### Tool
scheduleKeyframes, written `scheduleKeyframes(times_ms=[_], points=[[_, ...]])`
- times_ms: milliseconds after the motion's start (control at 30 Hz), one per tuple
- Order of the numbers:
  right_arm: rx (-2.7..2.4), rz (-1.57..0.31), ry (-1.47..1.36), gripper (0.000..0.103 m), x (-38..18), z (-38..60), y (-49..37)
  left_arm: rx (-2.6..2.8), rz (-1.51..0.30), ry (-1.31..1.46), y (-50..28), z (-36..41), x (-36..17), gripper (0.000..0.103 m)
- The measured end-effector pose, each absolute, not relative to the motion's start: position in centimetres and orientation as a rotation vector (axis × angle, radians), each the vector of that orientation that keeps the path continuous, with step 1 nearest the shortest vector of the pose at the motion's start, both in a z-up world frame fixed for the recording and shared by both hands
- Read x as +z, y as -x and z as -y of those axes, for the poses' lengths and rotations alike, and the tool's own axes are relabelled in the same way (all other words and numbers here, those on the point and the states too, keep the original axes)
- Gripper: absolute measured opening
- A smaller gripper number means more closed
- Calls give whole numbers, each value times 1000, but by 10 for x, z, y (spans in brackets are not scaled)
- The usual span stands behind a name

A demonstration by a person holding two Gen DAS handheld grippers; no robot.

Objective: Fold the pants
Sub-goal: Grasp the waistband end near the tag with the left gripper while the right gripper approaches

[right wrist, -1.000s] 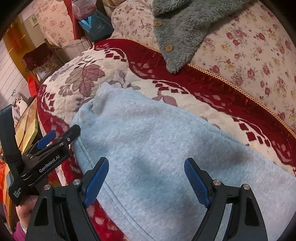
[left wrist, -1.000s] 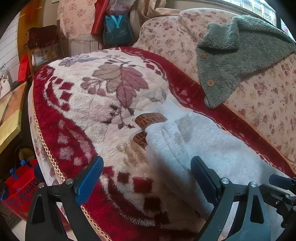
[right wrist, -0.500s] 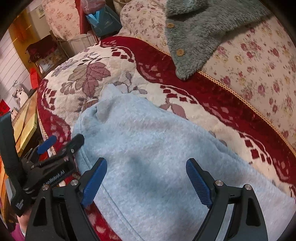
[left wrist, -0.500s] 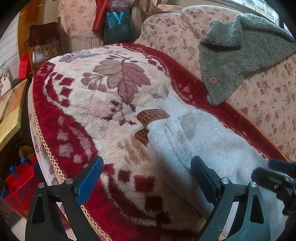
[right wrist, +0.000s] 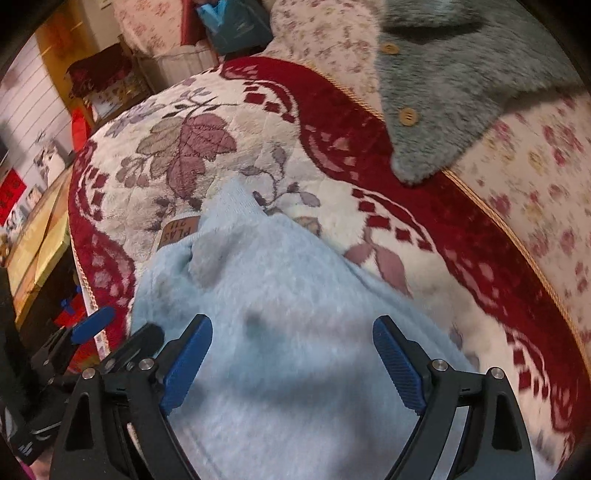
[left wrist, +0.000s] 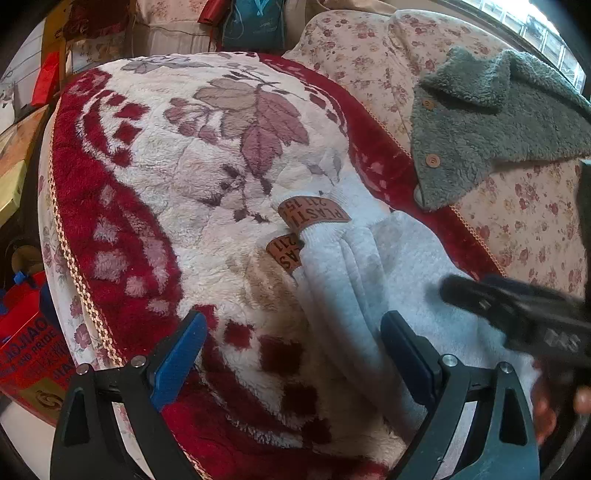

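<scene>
Light grey-blue fleece pants point(left wrist: 376, 266) lie on a red and cream floral blanket point(left wrist: 177, 177), with a brown leather label point(left wrist: 314, 214) at their far end. They also fill the lower middle of the right wrist view point(right wrist: 295, 332). My left gripper point(left wrist: 291, 350) is open and empty, hovering over the pants' left edge. My right gripper point(right wrist: 291, 354) is open and empty above the pants. The right gripper shows blurred at the right in the left wrist view point(left wrist: 517, 317); the left gripper shows at lower left in the right wrist view point(right wrist: 92, 350).
A grey fleece jacket point(left wrist: 491, 122) with wooden buttons lies on the floral sofa back point(left wrist: 517, 221). A teal bag point(left wrist: 255, 22) stands behind the blanket. A red box point(left wrist: 26, 339) sits on the floor past the blanket's left edge.
Both grippers moved forward along the pants toward the labelled end. The right gripper has come further into the left wrist view from the right. Both stay open.
</scene>
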State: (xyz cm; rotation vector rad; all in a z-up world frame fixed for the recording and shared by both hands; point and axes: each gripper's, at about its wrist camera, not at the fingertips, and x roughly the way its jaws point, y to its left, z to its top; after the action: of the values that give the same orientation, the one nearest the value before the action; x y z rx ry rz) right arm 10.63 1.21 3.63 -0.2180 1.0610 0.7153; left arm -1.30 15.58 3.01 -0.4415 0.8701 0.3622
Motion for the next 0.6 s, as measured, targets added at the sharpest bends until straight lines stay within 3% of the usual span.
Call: scheduleKeyframes(times_ms=[300,600], points=[[816,-1101,283,92,13,-53,-142,403,-867,476,15,-171,30,95],[985,-1238,261,103,-13,-71,-177,285,-971,563,-9,-157,6,95]])
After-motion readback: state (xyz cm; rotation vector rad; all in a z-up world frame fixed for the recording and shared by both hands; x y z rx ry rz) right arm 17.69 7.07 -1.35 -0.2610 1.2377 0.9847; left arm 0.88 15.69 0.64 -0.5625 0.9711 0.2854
